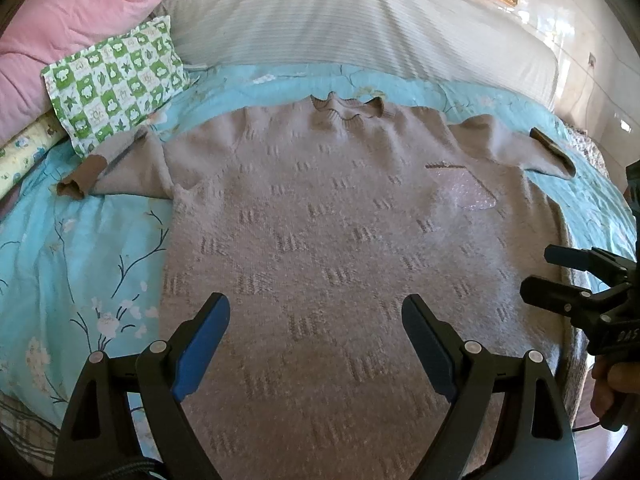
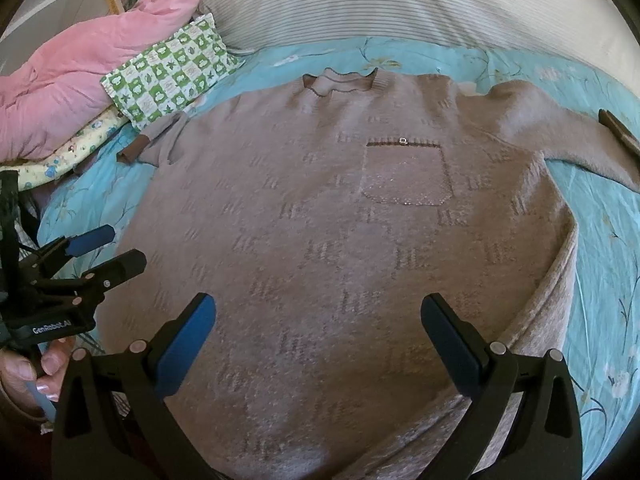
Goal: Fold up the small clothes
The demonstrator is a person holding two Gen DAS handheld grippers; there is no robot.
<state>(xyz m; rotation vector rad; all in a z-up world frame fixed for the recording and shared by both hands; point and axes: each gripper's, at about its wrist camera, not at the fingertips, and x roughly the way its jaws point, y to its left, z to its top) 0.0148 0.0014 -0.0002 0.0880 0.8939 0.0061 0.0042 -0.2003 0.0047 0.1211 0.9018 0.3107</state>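
Taupe knit sweater (image 1: 320,216) flat, front up, on bed's blue floral sheet (image 1: 60,248), collar toward striped pillow (image 1: 320,12). Left claw (image 1: 316,316) spread wide above hem, empty. Right claw (image 2: 318,316) likewise spread, empty, over lower body.

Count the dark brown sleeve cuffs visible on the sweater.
2. One cuff lies at the sweater's left sleeve end, below the green checked pillow. The other cuff ends the right sleeve, on the blue floral bedspread. None appears hidden.
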